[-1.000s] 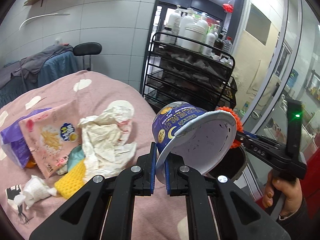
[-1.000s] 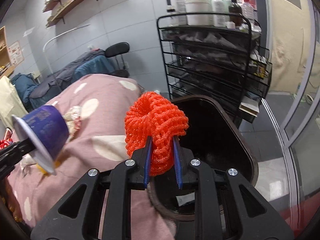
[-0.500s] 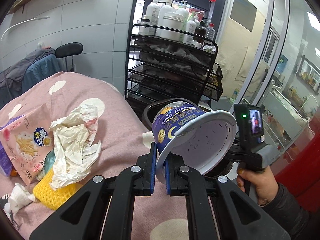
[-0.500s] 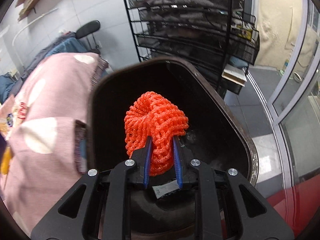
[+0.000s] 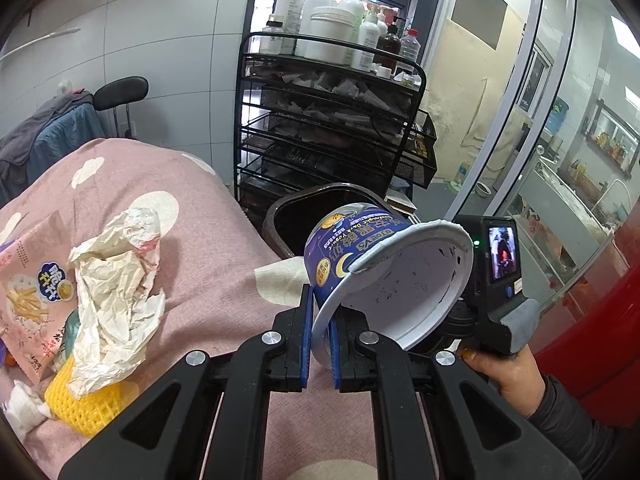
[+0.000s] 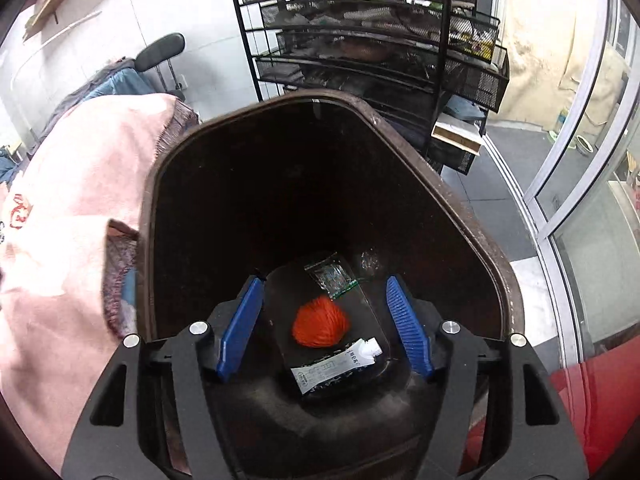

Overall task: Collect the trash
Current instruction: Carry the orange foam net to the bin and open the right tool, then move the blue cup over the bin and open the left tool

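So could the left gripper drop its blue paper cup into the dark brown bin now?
Probably not quite yet. The left gripper grips the blue paper cup over the pink blanket; the dark brown bin sits just ahead, uncovered.

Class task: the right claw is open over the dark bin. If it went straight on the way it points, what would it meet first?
Probably the orange foam net on the floor of the bin, centred ahead of the right claw; the way down looks free, though depth is unclear.
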`<action>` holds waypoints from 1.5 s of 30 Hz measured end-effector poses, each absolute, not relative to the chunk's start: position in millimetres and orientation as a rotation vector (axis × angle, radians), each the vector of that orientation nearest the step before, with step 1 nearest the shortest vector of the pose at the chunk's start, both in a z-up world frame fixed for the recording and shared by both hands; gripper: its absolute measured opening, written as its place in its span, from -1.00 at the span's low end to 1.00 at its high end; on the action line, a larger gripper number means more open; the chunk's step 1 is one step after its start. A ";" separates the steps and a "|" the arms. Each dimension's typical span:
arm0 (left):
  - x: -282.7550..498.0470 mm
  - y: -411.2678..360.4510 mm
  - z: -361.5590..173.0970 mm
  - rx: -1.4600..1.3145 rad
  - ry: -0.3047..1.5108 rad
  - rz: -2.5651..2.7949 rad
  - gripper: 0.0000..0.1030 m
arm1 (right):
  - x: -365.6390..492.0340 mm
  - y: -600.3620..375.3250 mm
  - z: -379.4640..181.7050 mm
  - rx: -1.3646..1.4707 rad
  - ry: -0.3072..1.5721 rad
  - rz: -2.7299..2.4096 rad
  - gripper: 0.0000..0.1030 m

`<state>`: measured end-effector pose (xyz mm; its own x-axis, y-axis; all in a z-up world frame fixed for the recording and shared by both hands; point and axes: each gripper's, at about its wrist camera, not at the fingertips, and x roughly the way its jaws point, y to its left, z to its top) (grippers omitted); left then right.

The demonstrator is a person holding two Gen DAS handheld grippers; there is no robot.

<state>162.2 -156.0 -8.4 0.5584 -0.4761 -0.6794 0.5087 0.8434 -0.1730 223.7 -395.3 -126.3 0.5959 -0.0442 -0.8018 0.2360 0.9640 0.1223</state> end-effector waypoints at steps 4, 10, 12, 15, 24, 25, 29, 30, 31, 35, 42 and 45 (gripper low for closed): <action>169.2 -166.7 -12.4 0.049 0.809 -0.597 -0.84 | 209.2 -392.6 -113.0 0.226 0.873 -0.173 0.45; 178.2 -188.9 -16.4 0.082 0.827 -0.623 -0.84 | 190.5 -393.5 -96.9 0.224 0.829 -0.187 0.54; 181.5 -196.9 -18.6 0.092 0.834 -0.634 -0.84 | 183.2 -394.7 -92.9 0.227 0.821 -0.194 0.55; 186.6 -206.1 -21.5 0.097 0.848 -0.647 -0.84 | 171.4 -396.6 -88.6 0.224 0.811 -0.209 0.55; 198.7 -221.7 -28.4 0.090 0.886 -0.661 -0.84 | 146.3 -422.1 -102.1 0.241 0.841 -0.312 0.67; 201.4 -225.0 -29.8 0.090 0.893 -0.661 -0.84 | 144.0 -423.5 -103.0 0.243 0.842 -0.317 0.67; 211.9 -239.1 -36.1 0.097 0.923 -0.658 -0.84 | 137.6 -425.7 -104.2 0.256 0.841 -0.317 0.67; 213.8 -243.7 -37.5 0.113 0.925 -0.654 -0.84 | 136.0 -425.7 -103.8 0.258 0.838 -0.316 0.67; 215.5 -247.0 -38.5 0.123 0.927 -0.652 -0.84 | 135.4 -426.1 -103.3 0.259 0.835 -0.314 0.67; 227.5 -259.1 -47.5 0.136 0.976 -0.655 -0.84 | 132.2 -423.4 -99.4 0.250 0.826 -0.303 0.67; 239.8 -274.8 -61.5 0.172 1.034 -0.647 -0.84 | 130.8 -416.8 -97.3 0.252 0.829 -0.279 0.67; 243.1 -279.9 -66.5 0.176 1.051 -0.648 -0.82 | 130.0 -414.4 -96.8 0.249 0.831 -0.271 0.67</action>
<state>243.1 -279.9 -66.5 0.3315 -0.4115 -0.8490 0.5736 0.8024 -0.1650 130.0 -414.4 -96.8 0.6437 -0.1387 -0.7526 0.3317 0.9368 0.1111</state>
